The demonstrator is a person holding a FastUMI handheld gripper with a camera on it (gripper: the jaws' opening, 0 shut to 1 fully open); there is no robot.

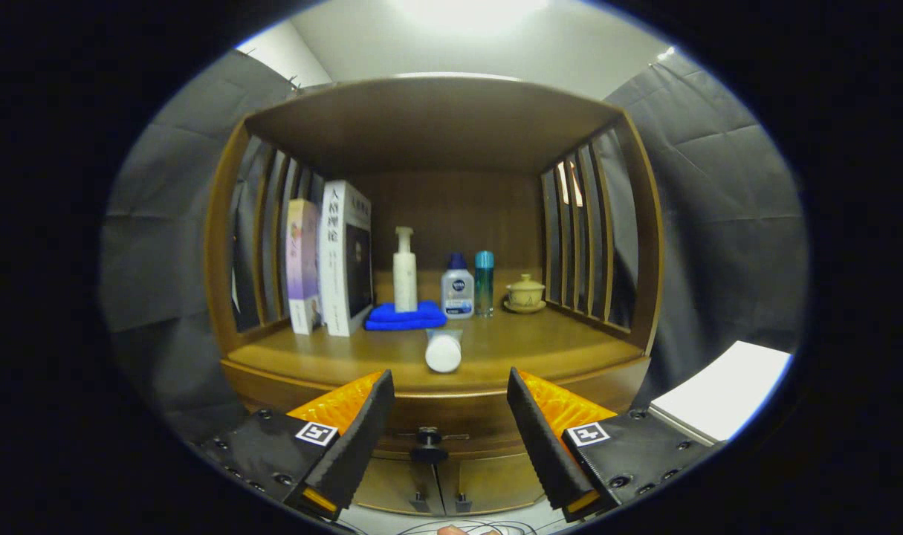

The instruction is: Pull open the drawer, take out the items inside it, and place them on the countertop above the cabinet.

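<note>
A wooden cabinet stands ahead, its countertop [540, 345] under a slatted canopy. Below the counter's front edge the drawer [451, 438] is closed, and its dark round knob [428, 438] shows between my fingers, a little beyond them. A white tube [443, 351] lies on its side near the counter's front edge, cap toward me. My gripper [451, 438] is open, fingers wide apart with nothing held, level with the drawer front.
On the counter stand two books [332, 260] at the left, a white pump bottle [404, 271] on a folded blue cloth [405, 317], a blue-capped bottle [457, 286], a teal bottle [484, 282] and a lidded cup [525, 292]. A white surface [726, 386] lies at the right. Cabinet doors [436, 487] sit below the drawer.
</note>
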